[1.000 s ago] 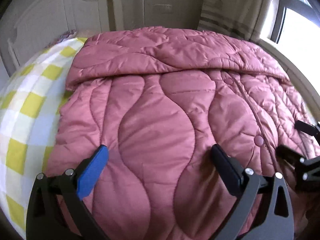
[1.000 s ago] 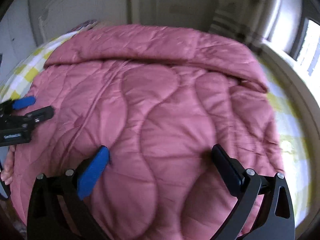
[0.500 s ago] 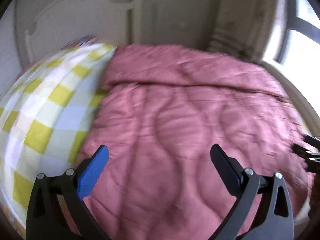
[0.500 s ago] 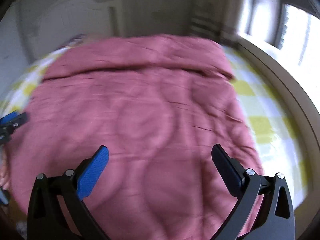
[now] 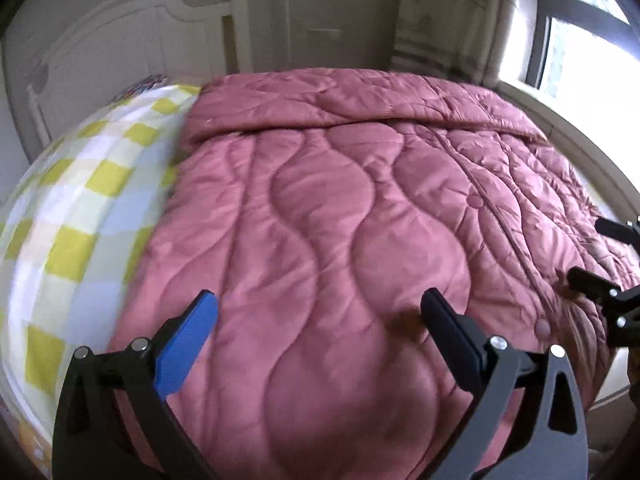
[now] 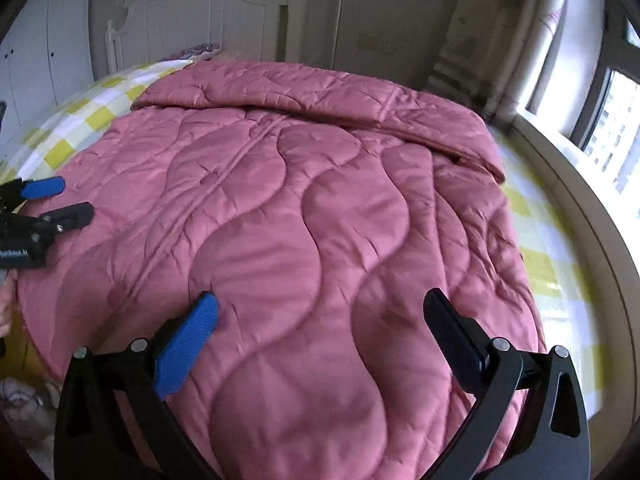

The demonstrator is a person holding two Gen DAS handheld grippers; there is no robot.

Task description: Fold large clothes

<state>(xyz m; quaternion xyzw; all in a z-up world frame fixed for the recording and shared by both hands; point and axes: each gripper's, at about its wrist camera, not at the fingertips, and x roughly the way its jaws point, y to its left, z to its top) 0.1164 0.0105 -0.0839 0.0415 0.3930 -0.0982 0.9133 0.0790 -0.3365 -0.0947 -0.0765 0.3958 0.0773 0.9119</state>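
Hovering over the pink quilted coat spread flat on the checked bed, I keep both claws wide open and empty. Its near hem lies directly under the left gripper and right gripper, long axis running away toward the headboard.

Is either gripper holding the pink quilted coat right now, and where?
Neither. The left gripper and right gripper are both open above the pink quilted coat, gripping nothing.

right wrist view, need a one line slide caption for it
Open right gripper above a pink quilted coat spread on a yellow-checked bed sheet, left gripper open at its far side.
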